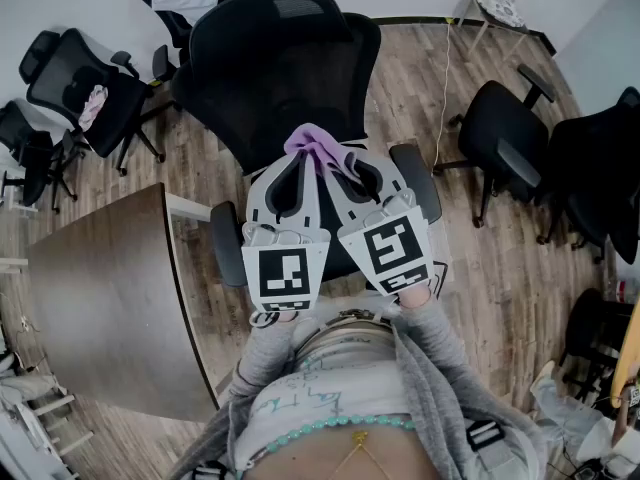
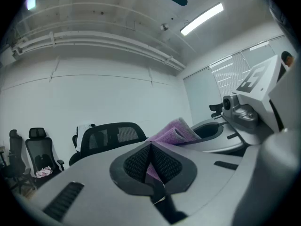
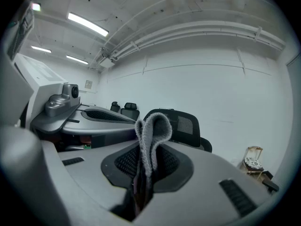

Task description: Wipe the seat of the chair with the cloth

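Both tools are gripping the soft purple terry cloth (image 1: 316,146): the left tool (image 2: 150,149) is pinching one fold between its closed pads, while the right tool (image 3: 143,171) is squeezing another, with a loop flopping above it. They are holding it bunched over the black mesh office chair (image 1: 280,68). Being light and limp, it is probably sagging wherever unsupported, so gripping opposite edges should spread it flatter.

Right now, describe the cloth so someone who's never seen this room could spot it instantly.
Find the big black mesh chair in the middle of the head view. Just in front of its backrest, the left gripper and right gripper meet tip to tip, both pinching the cloth. It is the only fuzzy lilac thing there, bunched at the tips of the grey fingers.
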